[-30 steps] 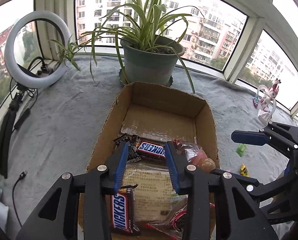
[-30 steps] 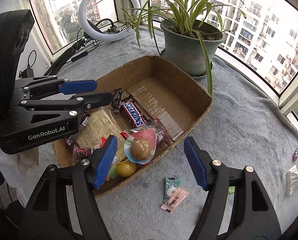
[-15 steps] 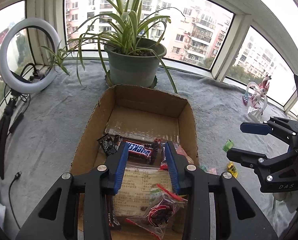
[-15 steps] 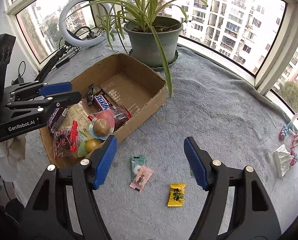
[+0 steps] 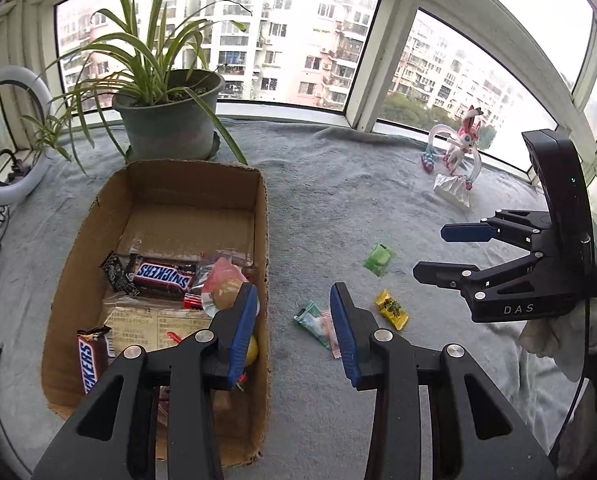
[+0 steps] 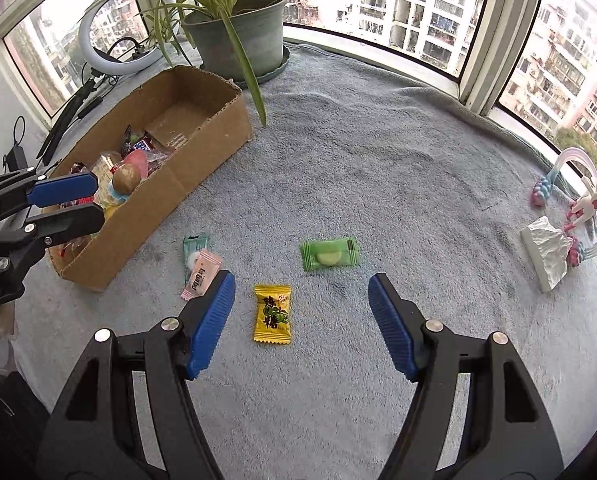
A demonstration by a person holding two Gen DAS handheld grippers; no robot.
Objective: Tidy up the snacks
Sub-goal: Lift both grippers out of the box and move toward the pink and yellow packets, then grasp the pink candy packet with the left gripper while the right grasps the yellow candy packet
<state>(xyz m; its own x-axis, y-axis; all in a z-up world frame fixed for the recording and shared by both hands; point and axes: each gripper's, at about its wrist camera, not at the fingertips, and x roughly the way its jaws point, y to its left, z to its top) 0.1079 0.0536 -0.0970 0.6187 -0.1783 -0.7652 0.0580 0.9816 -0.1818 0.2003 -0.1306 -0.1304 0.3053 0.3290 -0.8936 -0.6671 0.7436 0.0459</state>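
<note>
Four small wrapped sweets are seen loose on the grey-covered tabletop (image 5: 338, 184) in the left wrist view. A teal packet (image 5: 312, 322) overlapped by a pink one (image 5: 332, 334) lies between the fingers of the left claw (image 5: 294, 330), which is open and empty. A yellow sweet (image 5: 392, 309) lies just right of it and a green sweet (image 5: 379, 259) farther ahead. The cardboard box (image 5: 264, 240) with its Snickers bars (image 5: 163, 276) sits at this claw's left finger. Only here are the box's contents laid out clearly.

In the right wrist view the yellow sweet (image 6: 272, 314) is shown between the fingers of the right claw (image 6: 302, 322), which is spread wide and empty; the green sweet (image 6: 329, 254) lies just ahead. Only here can the printed wrapper and its crimped ends be read.

The sweets are judged light, thin and slippery, lying flat on soft pile. The yellow one would best be pinched across its narrow middle, with the pads pressed slightly into the fabric.
</note>
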